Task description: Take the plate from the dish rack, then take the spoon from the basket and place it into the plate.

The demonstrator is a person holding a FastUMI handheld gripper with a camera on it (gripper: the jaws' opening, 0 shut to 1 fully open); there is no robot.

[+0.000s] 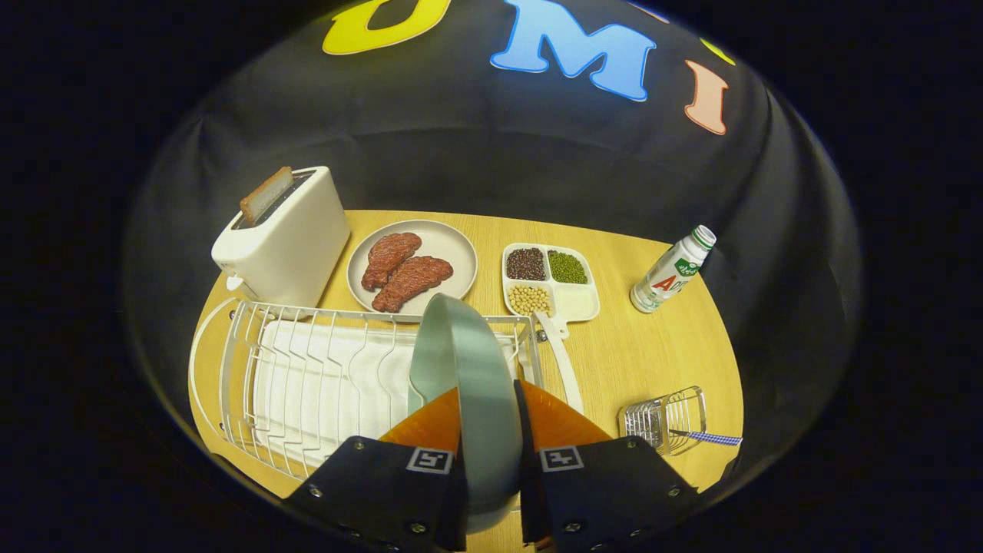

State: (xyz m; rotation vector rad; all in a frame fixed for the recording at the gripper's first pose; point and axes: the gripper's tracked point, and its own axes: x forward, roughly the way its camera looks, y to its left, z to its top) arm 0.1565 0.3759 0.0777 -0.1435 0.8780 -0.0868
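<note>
The gripper (pixel 488 418) clamps the pale green round plate (pixel 470 384) edge-on above the white wire dish rack (pixel 307 369); lift clear, then lay it flat on bare tabletop (pixel 653 346) toward 2 o'clock.

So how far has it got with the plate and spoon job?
Done so far: the gripper has its fingers shut on the grey-green plate, held on edge at the dish rack. In hand: lifting it away from the rack. Left: setting the plate down, then fetching the spoon, whose handle pokes from the small wire basket nearby, and laying it in the plate.
</note>
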